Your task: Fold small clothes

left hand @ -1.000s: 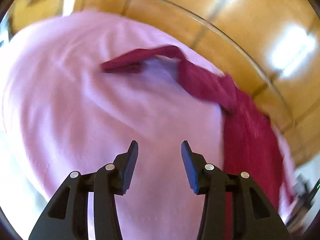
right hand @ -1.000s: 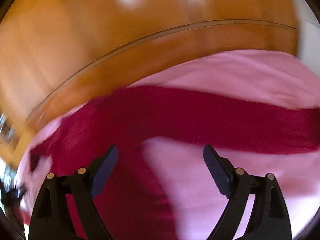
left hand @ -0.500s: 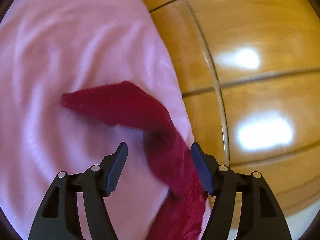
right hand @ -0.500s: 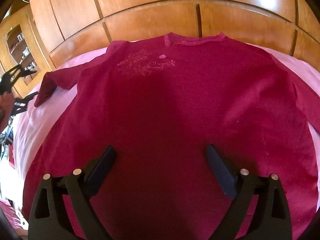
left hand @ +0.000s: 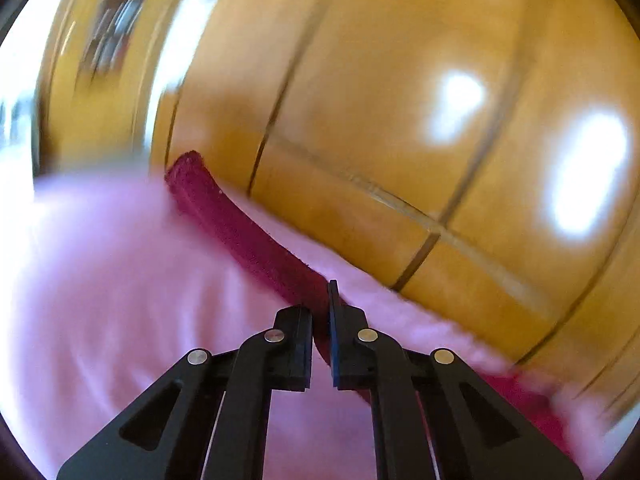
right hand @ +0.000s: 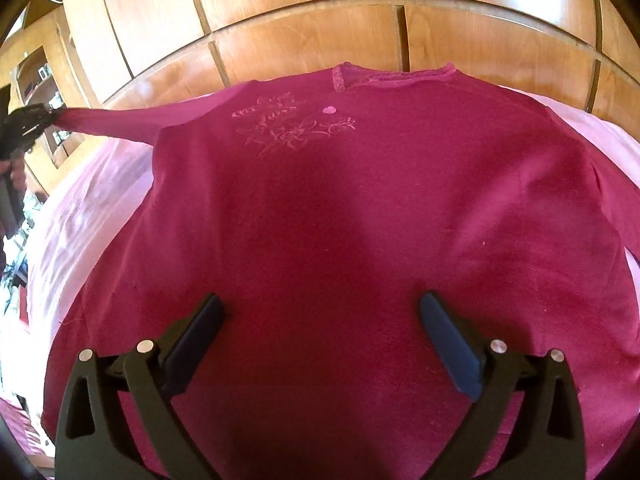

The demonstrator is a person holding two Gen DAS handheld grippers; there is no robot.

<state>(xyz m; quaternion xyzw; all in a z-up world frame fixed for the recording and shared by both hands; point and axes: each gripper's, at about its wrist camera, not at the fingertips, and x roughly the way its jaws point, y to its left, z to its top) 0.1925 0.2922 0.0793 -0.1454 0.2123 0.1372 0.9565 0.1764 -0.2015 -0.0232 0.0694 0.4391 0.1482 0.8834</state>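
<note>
Pinching sleeve [left hand: 240, 236] of crimson long-sleeved top [right hand: 340, 220]: left gripper [left hand: 320, 344], jaws clamped on fabric, sleeve stretched taut out to left. Top lies flat, front up, on pink bedsheet [right hand: 100, 200], neckline at far edge by wooden panelled headboard [right hand: 312, 28]. Right gripper [right hand: 320, 344] hovers over near hem, jaws wide apart, holding nothing. Left view motion-blurred.
</note>
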